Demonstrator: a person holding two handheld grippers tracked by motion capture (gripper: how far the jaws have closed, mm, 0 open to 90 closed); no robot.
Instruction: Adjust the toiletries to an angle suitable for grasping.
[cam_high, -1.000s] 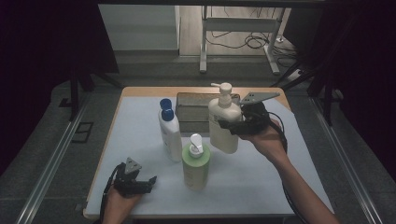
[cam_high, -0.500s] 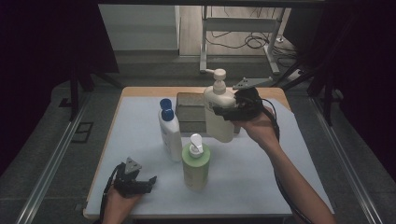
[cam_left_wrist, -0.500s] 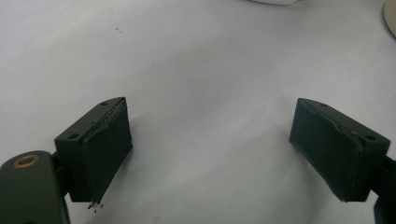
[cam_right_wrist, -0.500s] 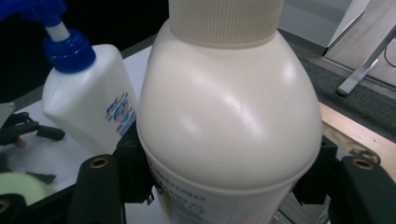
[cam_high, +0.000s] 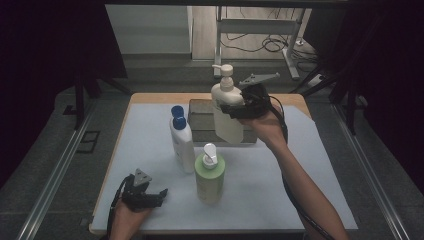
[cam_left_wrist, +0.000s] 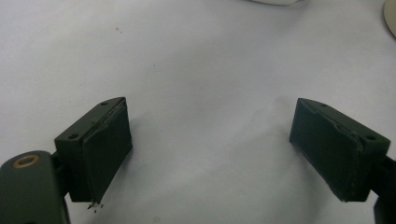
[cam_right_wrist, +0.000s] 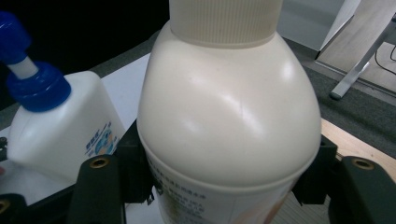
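**Cream pump bottle held above the grey box**

Dark curtains close in both sides of the room, and a white mat (cam_high: 150, 145) covers the wooden table (cam_high: 155, 97) under the high view.

At the far middle of that table, the right gripper (cam_high: 231, 111) has its two black jaws clamped on the body of a cream pump bottle (cam_high: 226, 112), one jaw on each flank just below the shoulder, as the right gripper view shows (cam_right_wrist: 224, 121). The bottle stands close to upright, its pump head pointing away toward the left of the high view, and its base hangs in front of a grey box (cam_high: 202, 120) at the far edge of the mat; whether the base touches anything cannot be told. The person's right forearm runs in from the bottom right corner.

The left gripper (cam_high: 159, 194) rests low on the near left part of the mat, its jaws spread wide with nothing but bare white mat (cam_left_wrist: 205, 93) between them.

Beyond the held bottle, a white bottle with a blue cap (cam_high: 181, 142) stands upright on the mat just left of the box; the right gripper view shows it close beside the cream one (cam_right_wrist: 56, 130). Nearer the person, a green pump bottle (cam_high: 209, 172) stands upright just beside the white one, between the two grippers.
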